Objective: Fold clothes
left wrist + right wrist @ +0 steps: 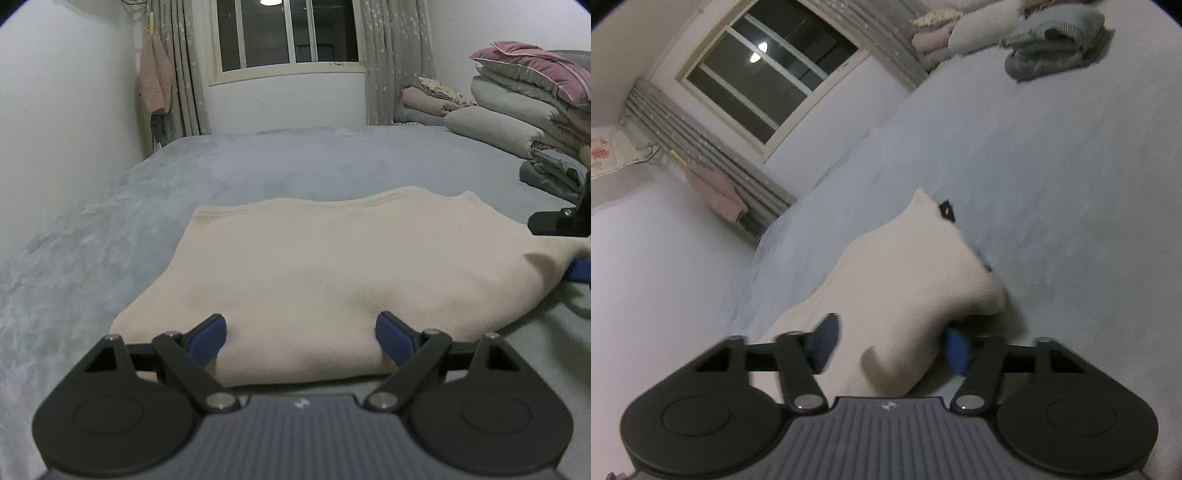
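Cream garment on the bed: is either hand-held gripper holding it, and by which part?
The right hand-held gripper pinches a bunched corner of the cream garment; the left hand-held gripper stands open astride its near edge.

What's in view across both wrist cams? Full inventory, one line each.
garment: 1, cream, folded flat on the bed, near side
bed: 1, grey-blue cover, fills most of both views
window: 1, dark panes, far wall
curtains: 2, grey patterned, either side of the window
pink cloth: 1, hanging by the left curtain
bedding stack: 1 pile, grey and pink, far right of the bed
grey clothes: 1 small pile, on the bed in front of the stack
left gripper: 1, black with blue fingers, open, at the garment's near edge
right gripper: 1, black with blue fingers, garment corner between them; the picture is too blurred to tell if they press
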Demonstrator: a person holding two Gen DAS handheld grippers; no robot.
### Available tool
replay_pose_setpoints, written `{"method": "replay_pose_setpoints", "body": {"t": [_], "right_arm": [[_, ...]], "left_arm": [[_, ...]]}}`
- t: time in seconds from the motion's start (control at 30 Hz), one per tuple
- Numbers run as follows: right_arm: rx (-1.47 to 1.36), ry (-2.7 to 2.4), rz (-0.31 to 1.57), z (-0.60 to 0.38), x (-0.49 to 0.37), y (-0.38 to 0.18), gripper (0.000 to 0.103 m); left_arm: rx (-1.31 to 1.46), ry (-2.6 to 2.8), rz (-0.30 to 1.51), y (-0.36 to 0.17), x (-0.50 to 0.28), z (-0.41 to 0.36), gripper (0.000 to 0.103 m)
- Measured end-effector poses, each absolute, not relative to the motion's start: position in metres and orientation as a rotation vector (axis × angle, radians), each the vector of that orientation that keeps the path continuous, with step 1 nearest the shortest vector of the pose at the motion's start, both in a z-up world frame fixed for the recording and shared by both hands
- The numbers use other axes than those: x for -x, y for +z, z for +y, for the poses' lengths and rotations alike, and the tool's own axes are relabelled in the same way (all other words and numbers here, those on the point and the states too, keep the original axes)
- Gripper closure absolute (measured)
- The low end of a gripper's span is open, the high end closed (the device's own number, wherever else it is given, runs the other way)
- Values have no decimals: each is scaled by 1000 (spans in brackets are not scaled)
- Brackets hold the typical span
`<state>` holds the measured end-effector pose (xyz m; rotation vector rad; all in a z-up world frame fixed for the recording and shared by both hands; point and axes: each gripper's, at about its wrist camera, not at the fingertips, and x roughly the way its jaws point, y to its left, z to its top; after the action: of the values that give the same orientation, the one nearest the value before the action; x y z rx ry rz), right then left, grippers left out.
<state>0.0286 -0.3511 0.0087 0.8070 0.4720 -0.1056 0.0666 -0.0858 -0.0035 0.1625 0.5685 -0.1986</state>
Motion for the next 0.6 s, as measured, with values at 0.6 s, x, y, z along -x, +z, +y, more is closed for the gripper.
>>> {"method": "replay_pose_setpoints", "body": {"t": [0.6], "right_arm": [[-582,-114,427,-321,-31,30,82]], "left_arm": [[-145,-205,572,-1,-70,-82,15]]}}
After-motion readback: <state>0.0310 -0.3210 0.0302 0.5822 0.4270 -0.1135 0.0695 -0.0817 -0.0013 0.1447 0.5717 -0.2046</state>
